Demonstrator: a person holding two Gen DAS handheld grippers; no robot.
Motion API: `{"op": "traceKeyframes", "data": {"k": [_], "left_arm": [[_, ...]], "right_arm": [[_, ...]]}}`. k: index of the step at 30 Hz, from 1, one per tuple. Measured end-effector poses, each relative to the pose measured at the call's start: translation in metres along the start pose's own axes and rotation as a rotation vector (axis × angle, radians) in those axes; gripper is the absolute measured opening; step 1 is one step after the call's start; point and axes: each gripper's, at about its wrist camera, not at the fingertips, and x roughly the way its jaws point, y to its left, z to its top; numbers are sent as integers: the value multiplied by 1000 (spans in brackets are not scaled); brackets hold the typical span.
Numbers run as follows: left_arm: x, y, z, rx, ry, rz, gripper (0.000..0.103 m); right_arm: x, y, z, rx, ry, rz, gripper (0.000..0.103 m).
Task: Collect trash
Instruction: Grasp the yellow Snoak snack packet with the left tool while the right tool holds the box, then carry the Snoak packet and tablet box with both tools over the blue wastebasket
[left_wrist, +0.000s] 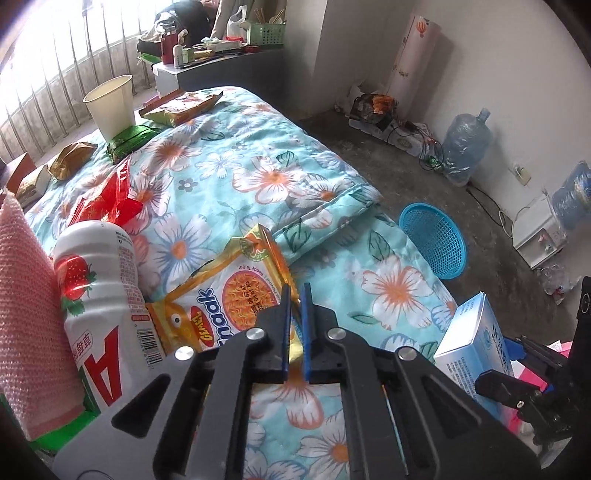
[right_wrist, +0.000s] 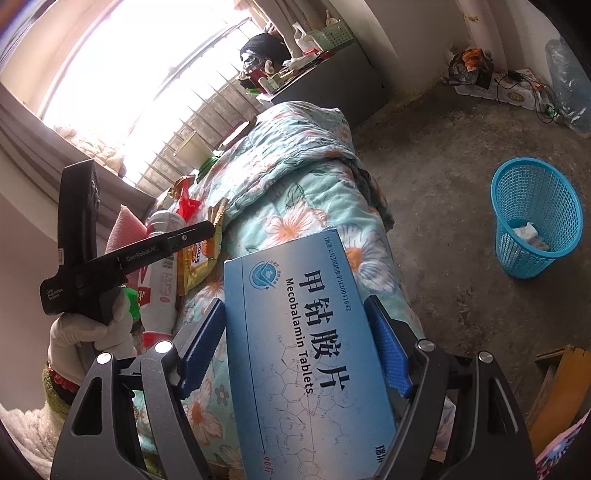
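Note:
My left gripper (left_wrist: 294, 301) is shut on the edge of a yellow noodle snack wrapper (left_wrist: 221, 295) lying on the floral quilt (left_wrist: 258, 166). It also shows in the right wrist view (right_wrist: 210, 227), held by a gloved hand. My right gripper (right_wrist: 295, 325) is shut on a blue Mecobalamin tablet box (right_wrist: 306, 332), held above the quilt; the box shows at the right of the left wrist view (left_wrist: 476, 339). A blue mesh trash basket (right_wrist: 535, 218) stands on the floor, with some scraps inside.
On the quilt lie a strawberry drink bottle (left_wrist: 99, 302), a red wrapper (left_wrist: 110, 203), a green packet (left_wrist: 129, 140), a paper cup (left_wrist: 110, 103) and several other snack bags. Water jugs (left_wrist: 465, 144) and cables line the wall. A pink cloth (left_wrist: 26, 314) is at left.

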Motion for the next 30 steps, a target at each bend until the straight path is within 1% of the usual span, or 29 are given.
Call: {"op": "traceKeyframes", "data": {"k": [1, 6, 9, 11, 14, 21, 25, 30], "left_arm": [[-3, 0, -1, -1, -9, -6, 0], [-27, -2, -6, 7, -77, -29, 0], [-44, -5, -10, 13, -123, -65, 0], [-56, -11, -13, 39, -156, -67, 0], [-70, -17, -16, 61, -182, -81, 0], [-105, -17, -19, 50, -248, -125, 0], [-125, -19, -16, 48, -292, -134, 0], [-139, -25, -16, 60, -323, -145, 0]], "right_arm": [[-1, 0, 0, 0, -4, -1, 74], [-7, 1, 1, 1, -22, -2, 74], [-10, 4, 1, -2, -32, 0, 74], [-12, 6, 1, -6, -38, 4, 74], [-16, 9, 2, -10, -50, 6, 73], [-31, 14, 2, -18, -90, 19, 73], [-39, 16, 4, -21, -110, 31, 73], [-45, 17, 5, -21, -130, 35, 73]]}}
